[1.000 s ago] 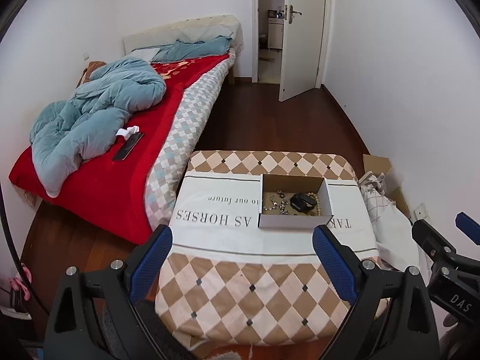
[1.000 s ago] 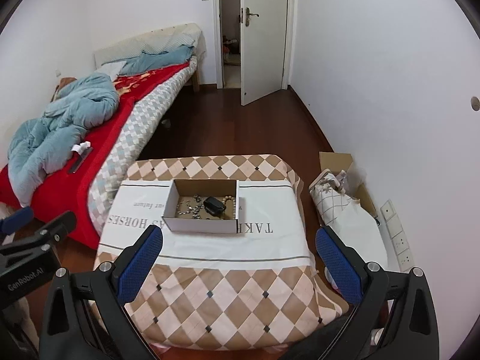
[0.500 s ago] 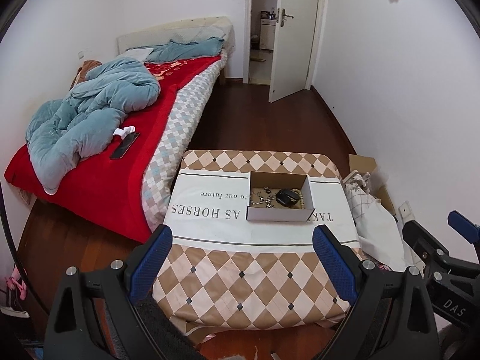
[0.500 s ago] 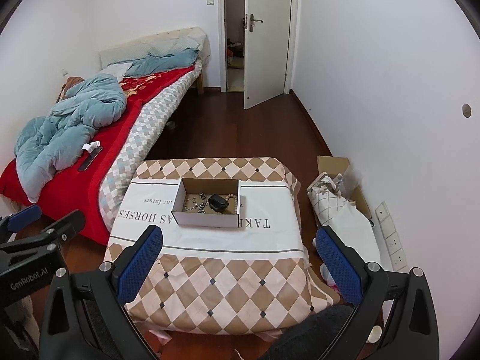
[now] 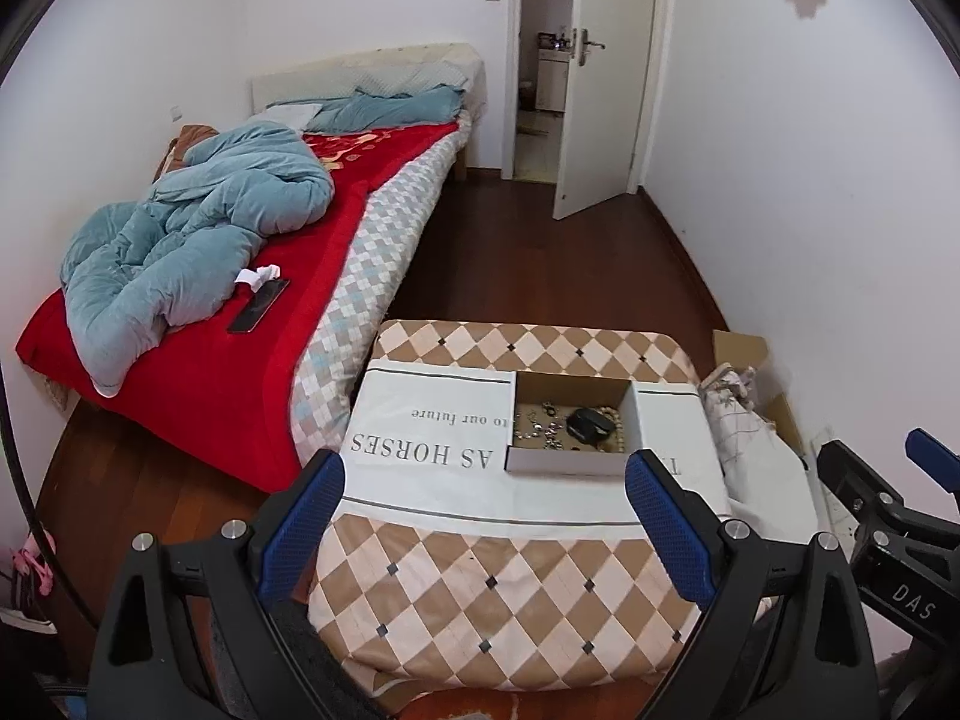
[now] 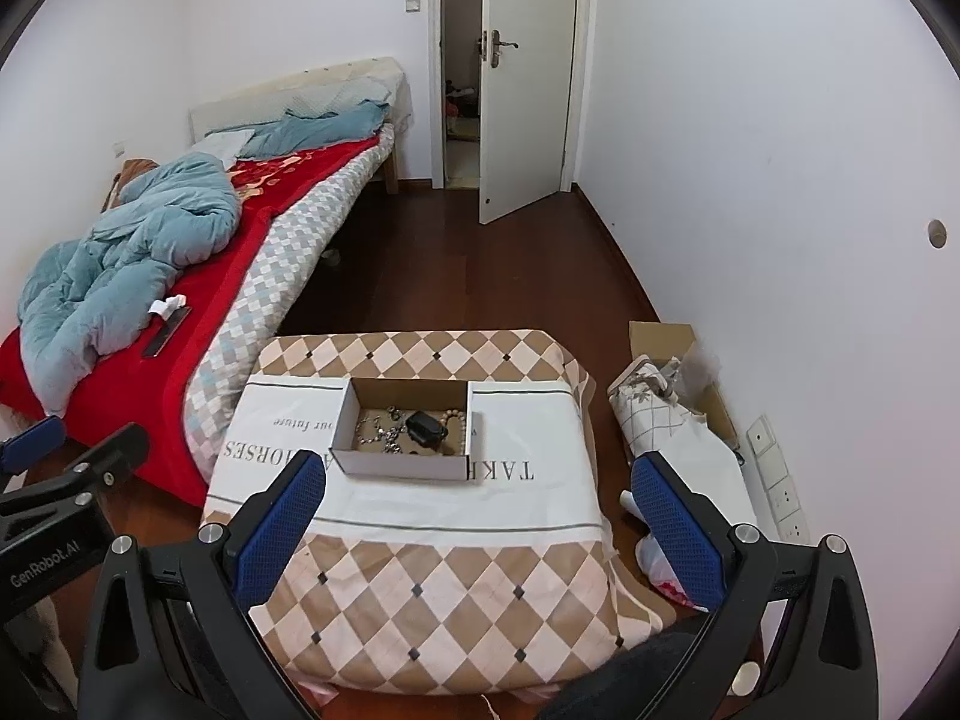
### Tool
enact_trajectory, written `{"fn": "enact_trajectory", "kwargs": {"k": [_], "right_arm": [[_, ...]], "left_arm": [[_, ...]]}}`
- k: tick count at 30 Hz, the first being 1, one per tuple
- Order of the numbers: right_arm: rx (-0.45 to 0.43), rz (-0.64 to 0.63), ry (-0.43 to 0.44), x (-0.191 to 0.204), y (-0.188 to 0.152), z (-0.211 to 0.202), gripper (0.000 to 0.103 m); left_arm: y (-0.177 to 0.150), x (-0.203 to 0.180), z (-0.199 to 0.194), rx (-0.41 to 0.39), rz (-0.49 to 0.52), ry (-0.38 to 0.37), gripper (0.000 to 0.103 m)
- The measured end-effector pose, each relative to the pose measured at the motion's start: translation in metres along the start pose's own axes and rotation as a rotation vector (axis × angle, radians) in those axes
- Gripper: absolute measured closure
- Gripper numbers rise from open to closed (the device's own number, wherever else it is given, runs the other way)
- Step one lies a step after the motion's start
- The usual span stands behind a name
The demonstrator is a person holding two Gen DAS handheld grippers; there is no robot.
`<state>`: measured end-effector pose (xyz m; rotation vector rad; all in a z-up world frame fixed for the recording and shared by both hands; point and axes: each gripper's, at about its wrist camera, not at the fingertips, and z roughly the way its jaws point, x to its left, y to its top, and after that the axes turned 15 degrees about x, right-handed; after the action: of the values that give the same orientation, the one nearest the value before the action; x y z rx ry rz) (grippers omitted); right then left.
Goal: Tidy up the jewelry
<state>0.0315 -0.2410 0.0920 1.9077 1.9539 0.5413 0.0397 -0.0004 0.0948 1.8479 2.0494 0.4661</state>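
Hand-held grippers (image 5: 483, 516) (image 6: 477, 516) wide apart, empty

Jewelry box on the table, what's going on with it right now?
Nothing is being handled. The cardboard box sits on the cloth-covered table, holding loose jewelry, a bead strand and a small black item. The left gripper and right gripper are both open and empty, hanging short of the box.
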Motion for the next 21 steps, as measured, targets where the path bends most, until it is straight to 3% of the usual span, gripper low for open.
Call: {"fn": "enact_trajectory", "kwargs": {"k": [12,21], "right_arm": [[0.063,-0.005,-0.033,0.007,0.034,0.063,0.000],[0.100,0.006,-0.055,0.001,0.042,0.096,0.000]], "left_arm": [[0.033,-0.006,0.049,0.050,0.011,0.040,0.008],[0.041,-0.012,0.082,0.097,0.024,0.052,0.008]]}}
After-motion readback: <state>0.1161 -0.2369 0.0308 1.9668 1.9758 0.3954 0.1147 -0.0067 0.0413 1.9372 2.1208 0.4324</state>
